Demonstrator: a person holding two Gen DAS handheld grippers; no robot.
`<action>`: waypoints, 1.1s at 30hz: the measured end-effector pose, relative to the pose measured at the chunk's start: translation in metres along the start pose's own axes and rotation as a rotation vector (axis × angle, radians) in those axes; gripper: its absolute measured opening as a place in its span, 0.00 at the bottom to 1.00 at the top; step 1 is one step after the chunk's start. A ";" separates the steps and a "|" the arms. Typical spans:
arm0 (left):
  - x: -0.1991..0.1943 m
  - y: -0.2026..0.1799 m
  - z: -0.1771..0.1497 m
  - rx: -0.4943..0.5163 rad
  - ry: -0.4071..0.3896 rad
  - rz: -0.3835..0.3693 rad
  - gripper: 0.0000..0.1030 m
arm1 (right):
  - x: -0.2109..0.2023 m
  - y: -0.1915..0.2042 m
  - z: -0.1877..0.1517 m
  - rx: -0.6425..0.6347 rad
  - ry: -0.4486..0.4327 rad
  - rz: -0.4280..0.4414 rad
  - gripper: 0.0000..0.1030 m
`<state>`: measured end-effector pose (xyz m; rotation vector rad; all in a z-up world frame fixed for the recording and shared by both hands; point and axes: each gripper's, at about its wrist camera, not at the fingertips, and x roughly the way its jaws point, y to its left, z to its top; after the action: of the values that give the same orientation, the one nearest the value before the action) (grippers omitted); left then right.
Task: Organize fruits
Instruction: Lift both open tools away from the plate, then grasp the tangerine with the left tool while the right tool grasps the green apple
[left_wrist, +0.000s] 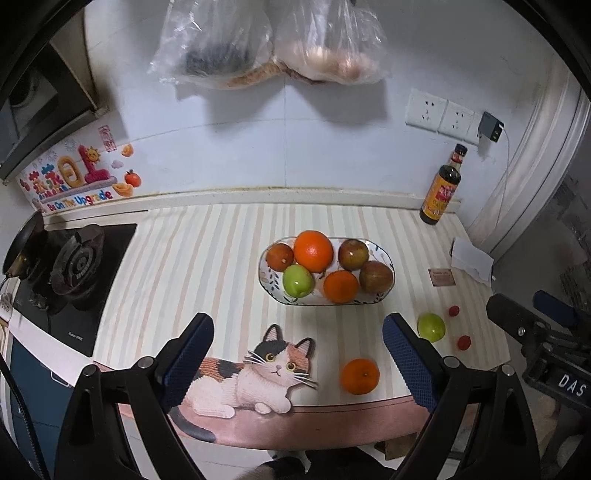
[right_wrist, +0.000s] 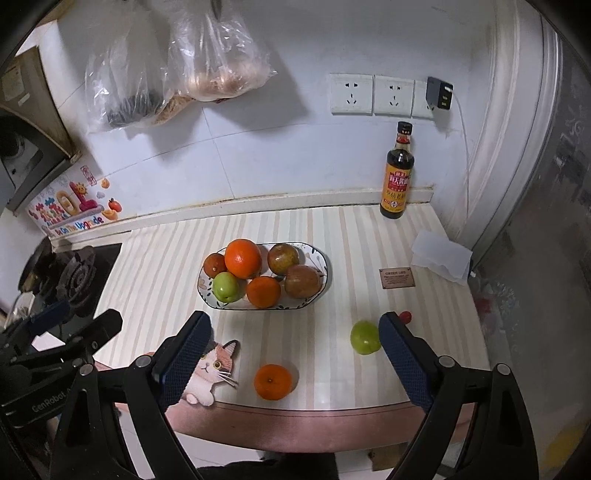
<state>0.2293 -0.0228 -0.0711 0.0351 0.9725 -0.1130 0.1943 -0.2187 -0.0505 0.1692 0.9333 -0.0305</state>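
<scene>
A: How many oranges are you counting?
B: I'm seeing three: a large orange (left_wrist: 313, 252) and a smaller orange (left_wrist: 340, 286) sitting in the bowl (left_wrist: 386, 254), plus a loose orange (left_wrist: 359, 376) lying on the mat.
A: Green fruits?
B: Two are showing: one green fruit (left_wrist: 297, 280) in the bowl, one loose green fruit (left_wrist: 431, 327).
A: And the brownish ones?
B: Three brownish fruits (left_wrist: 376, 277) are resting in the bowl.
A: Anything small?
B: Two small red fruits (left_wrist: 463, 342) are lying loose. One sauce bottle (left_wrist: 441, 188) is standing, two plastic bags (left_wrist: 218, 44) are hanging.

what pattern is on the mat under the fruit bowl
Pale cream and beige stripes on the mat, plus a calico cat picture near its front edge; clearest in left wrist view.
</scene>
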 end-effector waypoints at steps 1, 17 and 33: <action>0.005 -0.001 0.000 0.005 0.007 -0.002 1.00 | 0.004 -0.004 0.000 0.014 0.008 0.006 0.97; 0.202 -0.086 -0.063 0.160 0.541 -0.085 1.00 | 0.155 -0.114 -0.035 0.233 0.302 0.025 0.86; 0.251 -0.092 -0.091 0.152 0.667 -0.089 0.60 | 0.283 -0.139 -0.047 0.160 0.488 -0.033 0.60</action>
<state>0.2844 -0.1268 -0.3281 0.1773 1.6303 -0.2671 0.3115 -0.3352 -0.3233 0.3180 1.4212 -0.0976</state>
